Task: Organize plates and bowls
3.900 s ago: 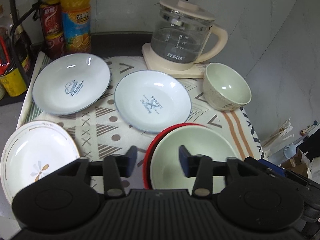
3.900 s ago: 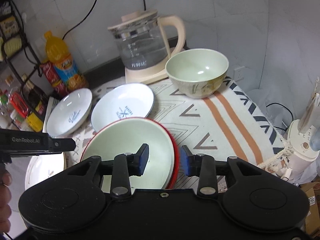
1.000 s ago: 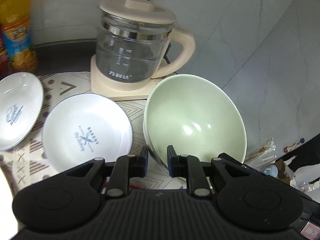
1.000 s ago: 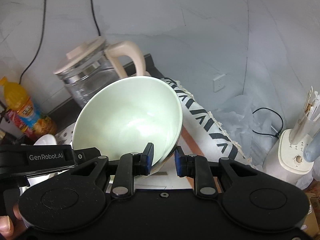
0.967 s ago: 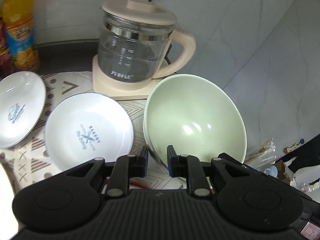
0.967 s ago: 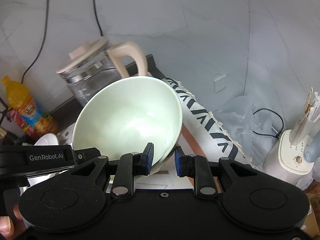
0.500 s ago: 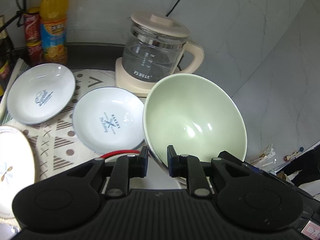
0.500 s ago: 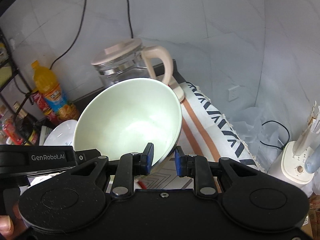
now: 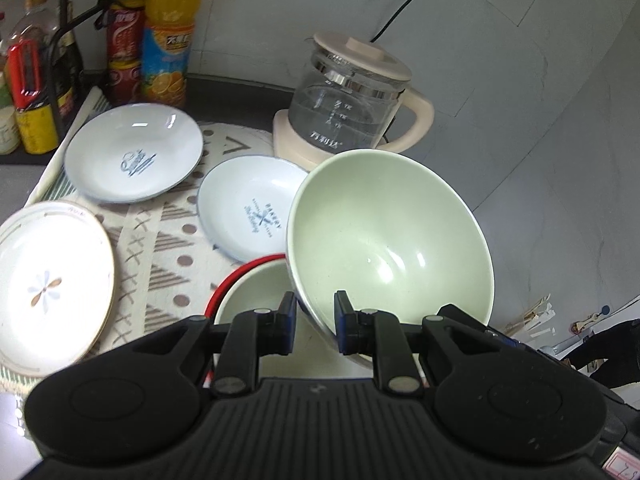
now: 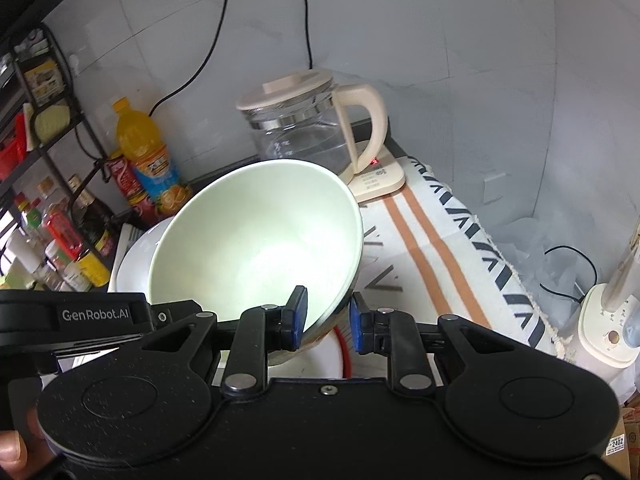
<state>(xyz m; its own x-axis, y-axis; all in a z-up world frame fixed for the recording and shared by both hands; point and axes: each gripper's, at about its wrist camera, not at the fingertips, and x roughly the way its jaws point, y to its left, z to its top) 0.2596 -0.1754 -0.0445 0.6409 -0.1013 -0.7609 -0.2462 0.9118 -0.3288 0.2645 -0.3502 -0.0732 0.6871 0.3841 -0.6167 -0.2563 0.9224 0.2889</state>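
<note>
Between both grippers' jaws, L (image 9: 315, 322) & R (image 10: 327, 317), green bowl (image 9: 390, 240) rim sits clamped.

Two pale green bowls — one tilted bowl (image 9: 390, 236) up front and one lower bowl (image 9: 256, 292) sitting in a single red-rimmed plate (image 9: 234, 280). Three more plates: two blue-white plates (image 9: 134, 152) (image 9: 248, 208) and one floral plate (image 9: 48, 284). One glass kettle (image 9: 352, 96) — one orange juice bottle (image 9: 170, 36).

Your green bowl (image 9: 390, 236) hides part of the bakery plate (image 9: 250, 212) and most of the red-rimmed dish (image 9: 252, 280) below. The flower plate (image 9: 52, 284) is cut by the left edge. The kettle print (image 9: 326, 143) is too small to read.
</note>
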